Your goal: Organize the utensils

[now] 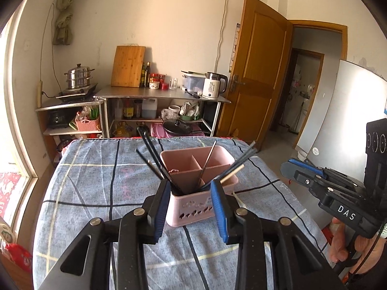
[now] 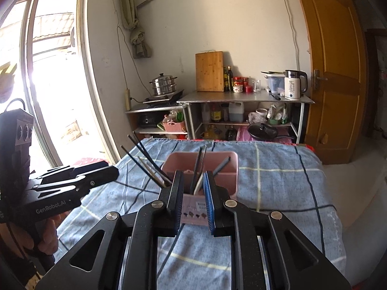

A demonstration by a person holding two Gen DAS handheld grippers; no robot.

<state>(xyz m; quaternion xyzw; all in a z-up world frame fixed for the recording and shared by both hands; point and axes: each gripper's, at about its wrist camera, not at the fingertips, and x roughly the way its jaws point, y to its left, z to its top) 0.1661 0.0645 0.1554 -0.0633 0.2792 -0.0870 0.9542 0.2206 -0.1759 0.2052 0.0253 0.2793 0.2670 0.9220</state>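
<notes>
Holding both empty grippers, left gripper (image 1: 189,203) and right gripper (image 2: 192,199), with jaws parted at six o'clock of the pink utensil caddy (image 1: 193,205) on the bedspread (image 1: 92,181), you can reach its leaning chopsticks (image 1: 151,154).
</notes>
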